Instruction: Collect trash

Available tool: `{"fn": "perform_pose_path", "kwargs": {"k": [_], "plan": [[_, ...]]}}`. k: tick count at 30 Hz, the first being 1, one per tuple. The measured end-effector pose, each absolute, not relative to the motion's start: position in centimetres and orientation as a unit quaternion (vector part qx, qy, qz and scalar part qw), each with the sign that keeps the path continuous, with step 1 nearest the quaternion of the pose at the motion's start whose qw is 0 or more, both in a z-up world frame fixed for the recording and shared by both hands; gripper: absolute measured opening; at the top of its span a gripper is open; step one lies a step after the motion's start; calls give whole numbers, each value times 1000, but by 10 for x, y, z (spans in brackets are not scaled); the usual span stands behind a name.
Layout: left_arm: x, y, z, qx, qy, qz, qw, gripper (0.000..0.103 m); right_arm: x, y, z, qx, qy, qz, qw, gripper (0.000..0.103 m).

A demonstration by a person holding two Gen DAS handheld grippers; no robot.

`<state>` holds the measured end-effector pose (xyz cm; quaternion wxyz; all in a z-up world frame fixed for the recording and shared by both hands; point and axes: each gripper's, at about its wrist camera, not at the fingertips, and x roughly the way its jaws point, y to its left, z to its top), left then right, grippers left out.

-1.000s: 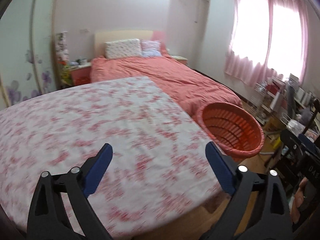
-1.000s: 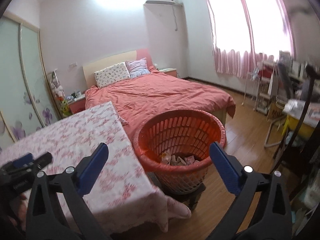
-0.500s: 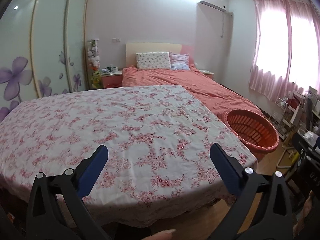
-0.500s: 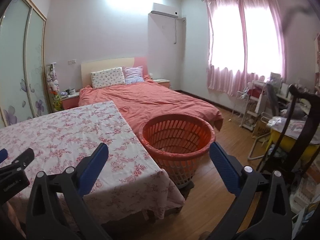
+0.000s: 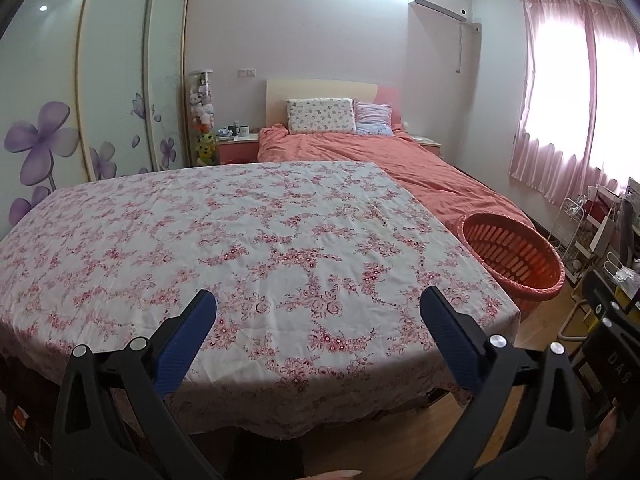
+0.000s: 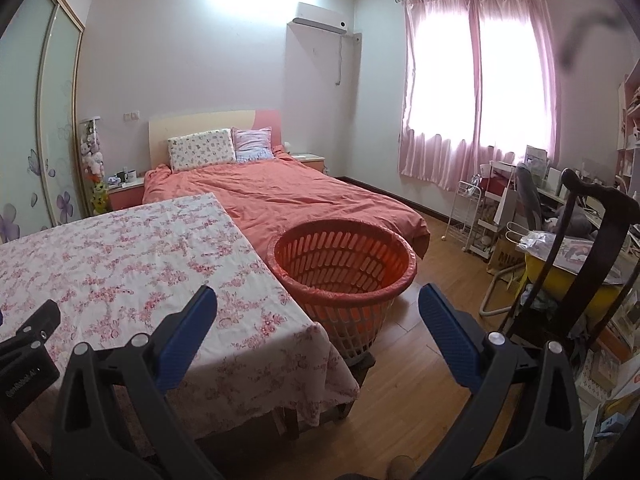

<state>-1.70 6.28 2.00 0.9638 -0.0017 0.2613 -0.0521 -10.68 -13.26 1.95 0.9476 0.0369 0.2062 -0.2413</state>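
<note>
On the counter (image 5: 280,248) draped in a white cloth with a pink flower print, filling the left and centre of both views, no trash shows anywhere, so the collecting looks finished or close to it; whatever trash exists is not visible now, and the inside bottom of the basket is hidden from these angles. The left gripper (image 5: 318,312) at the bottom of its view has its blue pads spread wide with nothing between them, and the right gripper (image 6: 318,308) is likewise spread and empty. Right of the counter's edge, the round orange slotted plastic basket (image 6: 340,264) stands on the wooden floor (image 6: 432,296), just beside the counter's corner. Behind, in the upper centre, lies a bed with a coral cover (image 6: 280,196); a glass wardrobe with purple flowers (image 5: 60,120) fills the left, and pink curtains (image 6: 480,92) hang at upper right.
</note>
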Motion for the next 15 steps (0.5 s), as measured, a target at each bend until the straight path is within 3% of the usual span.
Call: {"fn": "perform_pose_path", "kwargs": {"k": [15], "plan": [[-16,58,15,-2,276,-53,960,100,-102,-134,9,36,224,-243,943,98]]}}
